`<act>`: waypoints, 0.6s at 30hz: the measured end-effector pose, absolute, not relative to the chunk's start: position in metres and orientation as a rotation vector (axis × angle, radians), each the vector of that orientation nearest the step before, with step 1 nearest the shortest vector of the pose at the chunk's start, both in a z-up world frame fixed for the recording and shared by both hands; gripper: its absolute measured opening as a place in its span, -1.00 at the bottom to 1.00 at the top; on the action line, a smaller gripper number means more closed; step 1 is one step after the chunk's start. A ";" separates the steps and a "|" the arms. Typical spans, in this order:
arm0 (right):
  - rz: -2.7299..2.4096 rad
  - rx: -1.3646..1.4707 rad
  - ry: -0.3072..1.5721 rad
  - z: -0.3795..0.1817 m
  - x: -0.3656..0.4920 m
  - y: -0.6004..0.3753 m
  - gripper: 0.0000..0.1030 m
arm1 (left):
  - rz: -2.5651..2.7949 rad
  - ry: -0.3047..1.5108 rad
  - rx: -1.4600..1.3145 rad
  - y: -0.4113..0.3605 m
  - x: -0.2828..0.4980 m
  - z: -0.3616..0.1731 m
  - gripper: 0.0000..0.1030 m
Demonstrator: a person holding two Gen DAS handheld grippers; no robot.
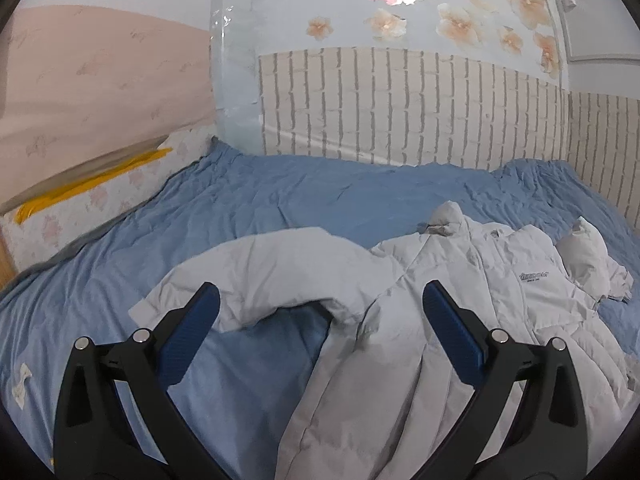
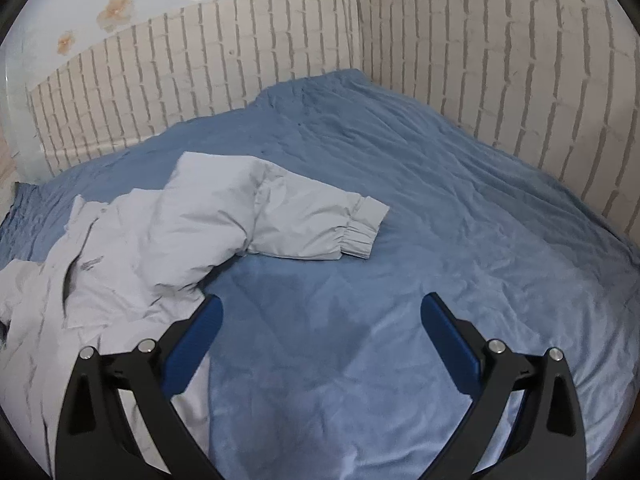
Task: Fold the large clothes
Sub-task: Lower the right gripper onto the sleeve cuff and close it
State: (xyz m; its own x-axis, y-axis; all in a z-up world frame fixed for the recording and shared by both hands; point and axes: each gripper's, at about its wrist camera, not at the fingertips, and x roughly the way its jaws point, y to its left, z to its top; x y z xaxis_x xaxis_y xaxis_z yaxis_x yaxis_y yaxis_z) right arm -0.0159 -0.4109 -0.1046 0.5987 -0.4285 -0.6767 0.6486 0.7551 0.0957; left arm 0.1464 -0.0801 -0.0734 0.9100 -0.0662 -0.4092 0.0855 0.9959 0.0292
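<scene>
A light grey padded jacket (image 1: 460, 304) lies front up on a blue bed sheet (image 1: 304, 200). In the left wrist view one sleeve (image 1: 256, 272) stretches out to the left, its cuff near the left fingertip. My left gripper (image 1: 320, 296) is open and empty, hovering above the jacket's left side and sleeve. In the right wrist view the jacket (image 2: 120, 264) lies at the left, its other sleeve (image 2: 312, 220) reaching right with an elastic cuff. My right gripper (image 2: 320, 308) is open and empty above bare sheet (image 2: 440, 200), right of the jacket's body.
A brick-pattern wall (image 1: 400, 104) runs along the far side of the bed and a second one (image 2: 500, 60) along the right side. A pink floral headboard edge with yellow tape (image 1: 80, 188) sits at the far left.
</scene>
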 end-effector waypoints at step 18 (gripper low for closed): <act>-0.624 0.419 0.815 -0.187 0.117 -0.493 0.93 | -0.034 0.481 -0.004 -0.082 0.229 -0.101 0.94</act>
